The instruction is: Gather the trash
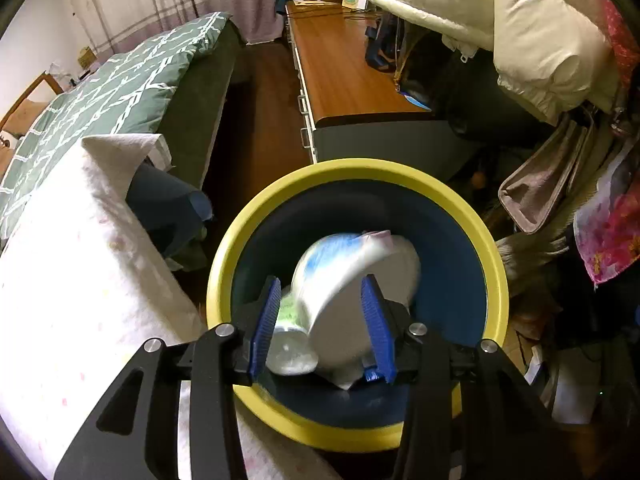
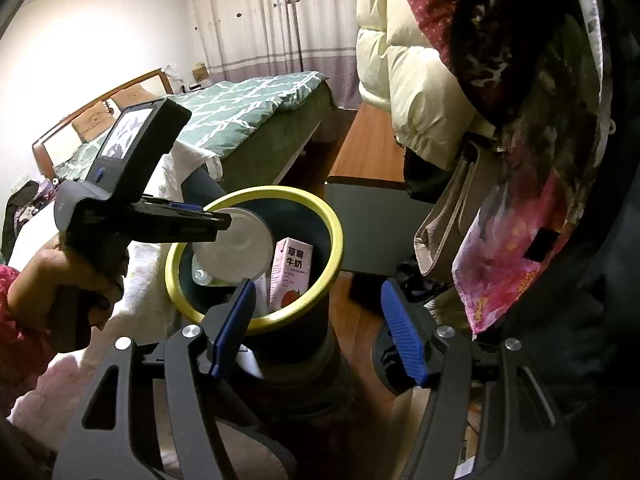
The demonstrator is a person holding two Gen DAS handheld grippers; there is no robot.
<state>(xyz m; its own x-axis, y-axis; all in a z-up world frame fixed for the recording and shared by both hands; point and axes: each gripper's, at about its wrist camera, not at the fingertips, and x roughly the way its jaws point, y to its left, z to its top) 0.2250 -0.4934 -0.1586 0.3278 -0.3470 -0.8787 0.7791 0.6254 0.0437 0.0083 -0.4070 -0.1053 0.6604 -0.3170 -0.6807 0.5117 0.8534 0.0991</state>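
A dark blue trash bin with a yellow rim (image 1: 452, 196) (image 2: 336, 236) stands on the floor beside the bed. My left gripper (image 1: 324, 308) is over the bin's mouth, jaws apart, with a blurred white and blue paper cup (image 1: 340, 276) between its blue pads; in the right wrist view the cup (image 2: 234, 250) hangs at that gripper's tip (image 2: 216, 222) just above the bin. A pink milk carton (image 2: 290, 276) and a clear bottle (image 1: 290, 350) lie inside. My right gripper (image 2: 316, 304) is open and empty, just right of the bin.
A white blanket (image 1: 80, 280) and a bed with a green quilt (image 1: 108, 92) lie left of the bin. A wooden desk (image 1: 348, 72) stands behind it. Hanging coats, a beige bag (image 1: 544, 184) and scarves crowd the right side.
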